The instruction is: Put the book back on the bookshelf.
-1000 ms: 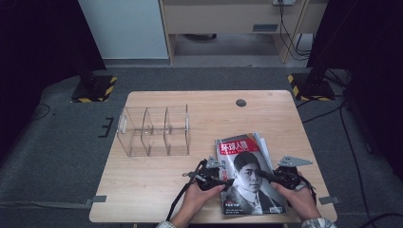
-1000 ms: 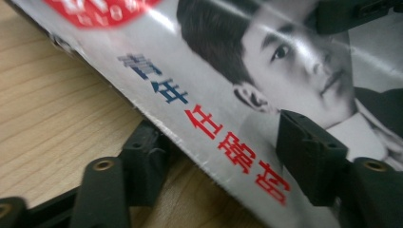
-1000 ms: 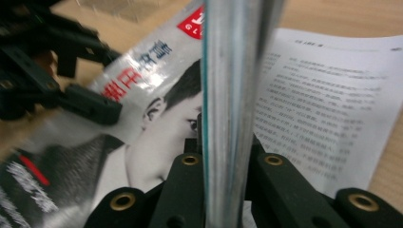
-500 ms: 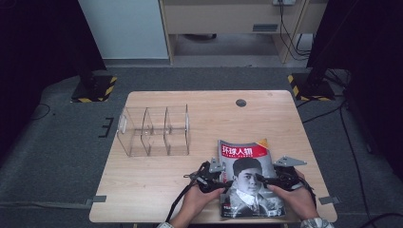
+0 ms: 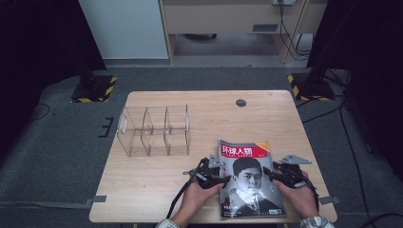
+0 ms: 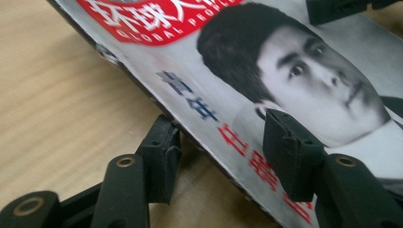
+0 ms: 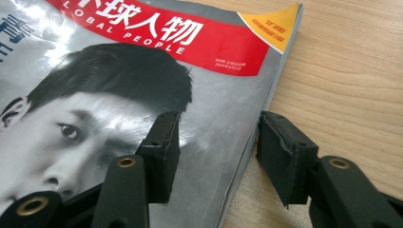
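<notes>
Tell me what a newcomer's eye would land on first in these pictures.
First the magazine, its red masthead and black-and-white portrait cover, at the near right of the wooden table. The left gripper and right gripper straddle its two side edges, jaws apart. Behind to the left stands a clear acrylic divider rack.

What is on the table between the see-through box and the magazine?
Nothing: the high view shows bare wooden table between the clear divider box and the magazine.

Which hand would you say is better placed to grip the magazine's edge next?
Probably the left: the left claw already straddles the magazine at its raised edge, jaws closing in. The right claw straddles an edge lying flat on the table.
</notes>
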A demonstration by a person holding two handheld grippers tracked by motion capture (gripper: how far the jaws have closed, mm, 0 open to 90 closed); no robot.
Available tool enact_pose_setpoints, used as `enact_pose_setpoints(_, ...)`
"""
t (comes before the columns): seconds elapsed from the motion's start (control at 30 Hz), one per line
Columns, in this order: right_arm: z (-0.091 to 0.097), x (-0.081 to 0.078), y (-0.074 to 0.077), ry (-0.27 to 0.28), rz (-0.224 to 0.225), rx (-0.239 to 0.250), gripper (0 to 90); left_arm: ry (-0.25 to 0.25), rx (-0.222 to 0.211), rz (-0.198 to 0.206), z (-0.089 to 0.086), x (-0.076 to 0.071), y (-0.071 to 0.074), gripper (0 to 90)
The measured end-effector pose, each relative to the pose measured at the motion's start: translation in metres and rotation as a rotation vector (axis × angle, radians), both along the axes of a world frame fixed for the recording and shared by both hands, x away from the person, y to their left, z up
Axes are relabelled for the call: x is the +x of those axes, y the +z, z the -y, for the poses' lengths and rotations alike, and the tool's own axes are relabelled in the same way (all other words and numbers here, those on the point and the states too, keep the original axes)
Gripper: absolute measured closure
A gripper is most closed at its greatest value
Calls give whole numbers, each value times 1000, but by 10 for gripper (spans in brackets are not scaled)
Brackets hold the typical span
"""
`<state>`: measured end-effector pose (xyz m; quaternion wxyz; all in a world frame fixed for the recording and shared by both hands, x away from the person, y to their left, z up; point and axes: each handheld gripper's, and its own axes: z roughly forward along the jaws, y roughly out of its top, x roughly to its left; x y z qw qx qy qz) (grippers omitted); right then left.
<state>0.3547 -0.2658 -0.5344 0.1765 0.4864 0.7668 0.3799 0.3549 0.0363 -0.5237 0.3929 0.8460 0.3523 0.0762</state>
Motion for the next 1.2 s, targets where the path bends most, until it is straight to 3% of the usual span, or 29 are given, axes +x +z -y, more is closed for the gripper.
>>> enact_pose_setpoints(0.17,-1,2,0,-2,-3,-9,510,14,-7,18,1,7,0,486)
enact_pose_setpoints(0.23,-1,3,1,2,-3,-13,511,38,3,54,2,12,0,485)
enact_pose_setpoints(0.3,-1,4,1,13,-4,-12,514,54,-1,63,2,14,1,487)
enact_pose_setpoints(0.43,-1,6,1,20,-8,-15,514,80,-47,60,2,28,6,468)
enact_pose_setpoints(0.57,-1,8,0,24,0,-9,517,49,-15,74,7,45,18,442)
enact_pose_setpoints(1.0,-1,8,-1,30,13,-7,518,10,3,27,22,76,30,285)
enact_pose_setpoints(1.2,-1,7,-2,29,19,2,518,-9,7,-4,28,85,28,306)
